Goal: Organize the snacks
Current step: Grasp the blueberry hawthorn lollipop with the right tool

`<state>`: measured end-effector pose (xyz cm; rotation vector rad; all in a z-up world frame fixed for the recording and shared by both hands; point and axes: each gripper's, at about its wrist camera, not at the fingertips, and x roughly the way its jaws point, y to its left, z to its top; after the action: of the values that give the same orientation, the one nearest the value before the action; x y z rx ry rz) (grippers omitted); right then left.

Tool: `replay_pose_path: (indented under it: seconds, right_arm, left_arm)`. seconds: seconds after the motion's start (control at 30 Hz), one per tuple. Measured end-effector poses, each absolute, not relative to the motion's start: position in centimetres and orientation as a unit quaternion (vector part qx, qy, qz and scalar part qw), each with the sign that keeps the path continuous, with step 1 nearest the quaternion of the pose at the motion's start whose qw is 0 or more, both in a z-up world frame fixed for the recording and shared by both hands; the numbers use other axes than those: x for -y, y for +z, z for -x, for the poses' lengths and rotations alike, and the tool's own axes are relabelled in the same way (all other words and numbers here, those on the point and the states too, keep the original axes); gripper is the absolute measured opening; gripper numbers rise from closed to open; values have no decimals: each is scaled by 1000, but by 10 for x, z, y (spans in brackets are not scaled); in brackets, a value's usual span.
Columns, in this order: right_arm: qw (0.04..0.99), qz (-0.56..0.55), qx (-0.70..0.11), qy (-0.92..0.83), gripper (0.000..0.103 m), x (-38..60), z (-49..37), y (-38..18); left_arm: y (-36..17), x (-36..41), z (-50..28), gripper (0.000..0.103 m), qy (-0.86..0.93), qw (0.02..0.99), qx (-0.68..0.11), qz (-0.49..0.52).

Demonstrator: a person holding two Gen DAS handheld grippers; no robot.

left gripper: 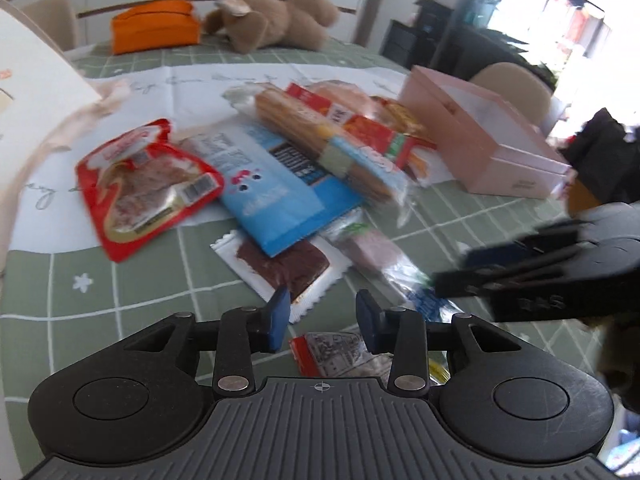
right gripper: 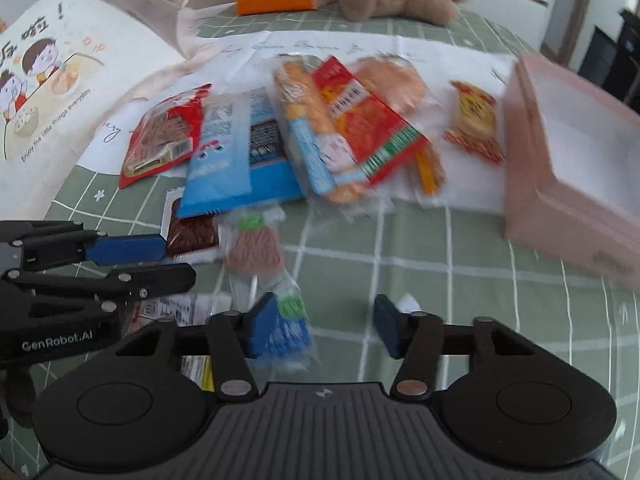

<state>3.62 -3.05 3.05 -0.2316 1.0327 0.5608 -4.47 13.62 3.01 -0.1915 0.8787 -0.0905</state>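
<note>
A heap of snacks lies on the green checked tablecloth (left gripper: 460,224): a red pouch (left gripper: 144,184), a blue bag (left gripper: 280,196), a long cracker sleeve (left gripper: 320,136) and a brown bar in clear wrap (left gripper: 280,268). My left gripper (left gripper: 323,316) hangs open above a small red and grey printed packet (left gripper: 332,350); its pads touch nothing. My right gripper (right gripper: 324,324) is open too, with a clear blue and green packet (right gripper: 288,328) lying beside its left finger (right gripper: 260,320). An open pink box (right gripper: 568,160) stands at the right, with nothing visible inside. Each gripper shows in the other's view.
A printed tote bag (right gripper: 60,92) lies at the left. At the far table edge are an orange pouch (left gripper: 156,26) and a plush toy (left gripper: 276,20). A yellow and red sweet packet (right gripper: 474,120) sits near the box. Chairs stand beyond the table.
</note>
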Motion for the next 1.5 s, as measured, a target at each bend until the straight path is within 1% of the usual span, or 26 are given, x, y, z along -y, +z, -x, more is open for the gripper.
replay_pose_path:
  seconds: [0.1, 0.2, 0.27, 0.37, 0.4, 0.47, 0.53, 0.57, 0.6, 0.67, 0.8, 0.93, 1.0, 1.1, 1.17, 1.23, 1.27, 1.3, 1.33, 1.37, 1.47, 1.5]
  right_arm:
    - [828, 95, -490, 254, 40, 50, -29, 30]
    - [840, 119, -470, 244, 40, 62, -18, 32]
    - [847, 128, -458, 238, 41, 65, -11, 31]
    - [850, 110, -461, 229, 42, 68, -7, 26]
    - [855, 105, -457, 223, 44, 69, -6, 26]
    - [862, 100, -449, 213, 47, 70, -4, 26]
    - [867, 93, -443, 207, 54, 74, -1, 27]
    - [869, 90, -442, 204, 58, 76, 0, 26]
    - [869, 88, -443, 202, 59, 79, 1, 26]
    - [869, 86, -446, 196, 59, 84, 3, 25]
    - [874, 79, -436, 198, 59, 91, 5, 29]
    - [874, 70, -424, 227, 62, 82, 2, 35]
    - [869, 74, -421, 249, 62, 70, 2, 35]
    - [855, 87, -422, 289, 61, 49, 2, 29]
    - [848, 100, -424, 301, 61, 37, 3, 23]
    - [851, 109, -421, 294, 57, 33, 2, 22]
    - [853, 114, -421, 287, 48, 34, 3, 22]
    - [855, 120, -423, 276, 42, 37, 3, 23]
    - [857, 122, -426, 265, 40, 43, 2, 24]
    - [859, 120, -428, 253, 39, 50, 1, 24]
    - [866, 102, -438, 220, 39, 84, -1, 26]
    - [868, 95, -440, 210, 39, 97, 0, 26]
  left_arm:
    - [37, -146, 43, 38, 10, 899, -419, 125]
    - [51, -159, 38, 38, 28, 905, -401, 137]
    - [52, -161, 23, 38, 31, 898, -416, 139]
    - [41, -160, -3, 39, 49, 878, -448, 162]
    - [39, -157, -9, 40, 58, 877, -450, 161]
    - [36, -146, -21, 49, 62, 881, -447, 143]
    - [33, -128, -30, 67, 51, 886, -451, 99]
    - [31, -119, -33, 71, 41, 887, -455, 67]
    - [29, -111, -34, 73, 31, 888, -458, 42]
    - [28, -104, -29, 73, -4, 888, -459, 12]
    - [28, -107, -1, 73, -61, 885, -461, -2]
    - [29, -122, 22, 71, -37, 886, -462, 14]
    - [31, -131, 25, 71, -17, 886, -463, 22]
    - [36, -141, 26, 65, -9, 885, -463, 54]
    - [39, -140, 25, 65, -18, 886, -459, 69]
    - [40, -132, 20, 65, -26, 888, -455, 69]
    - [39, -126, 17, 65, -28, 888, -454, 65]
    - [38, -121, 12, 65, -28, 888, -455, 61]
    - [35, -116, 9, 61, -26, 887, -458, 58]
    - [32, -112, 6, 61, -19, 886, -460, 51]
    - [31, -104, -1, 53, -7, 892, -452, 32]
    - [31, -102, -3, 54, -17, 891, -451, 34]
